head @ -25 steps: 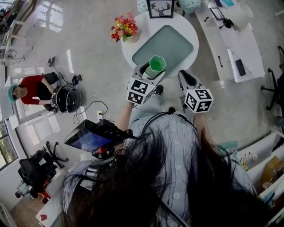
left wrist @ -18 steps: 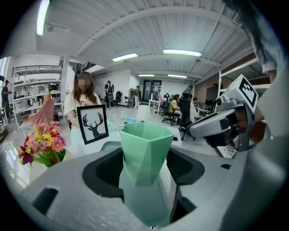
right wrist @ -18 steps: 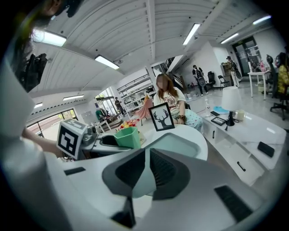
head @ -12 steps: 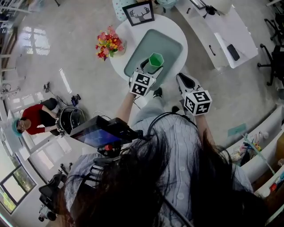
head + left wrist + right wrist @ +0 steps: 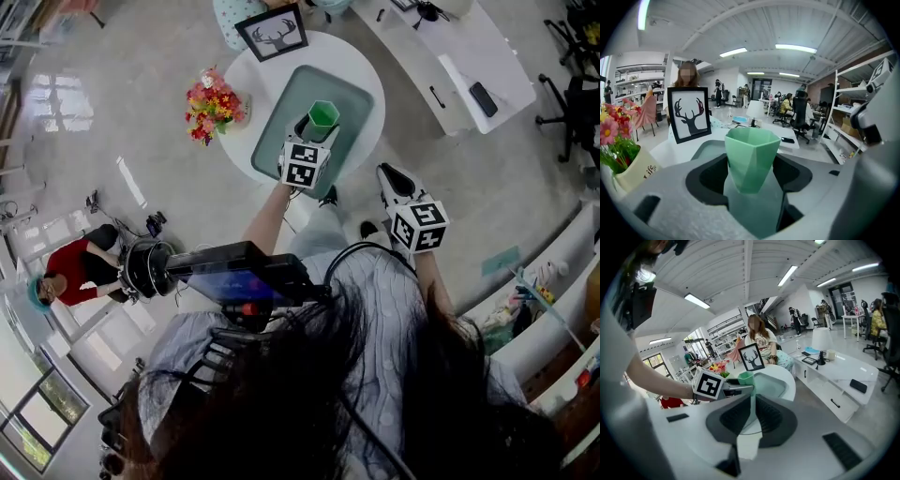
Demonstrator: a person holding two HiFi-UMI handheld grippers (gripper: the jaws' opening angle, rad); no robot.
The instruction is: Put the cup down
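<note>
- Left claw (image 5: 751,180) first: we see its jaws parted to the width of the green cup (image 5: 752,157) and clamped on it. One dark pad sits against each side of the cup's lower wall.
- The cup is upright between the tips, mouth up, with its faceted sides plain to see.
- Directly below the left claw's tips lies the grey-green tray (image 5: 352,103), and the cup is over it. We cannot tell whether its base touches the tray.
- The tray lies on the round white bench (image 5: 342,58), which spreads out beneath and ahead of the left claw.
- Ahead of that claw and a little to its left, a framed deer picture (image 5: 689,115) stands upright near the bench's far edge.
- Further to the claw's left is a bunch of flowers (image 5: 614,136) in a pale pot, at the bench's edge.
- Over to the right claw (image 5: 753,401): its jaws are all but together, with only a thin slit between the pads and nothing in it.
- It is off the round bench, to the right of the left claw and well apart from it, closer in to the person's body.
- From the right claw's own view, the left claw's marker cube and the cup show ahead and slightly left of its tips.
- To the right of the right claw stands a long white bench (image 5: 843,369) with a dark phone lying on it.
</note>
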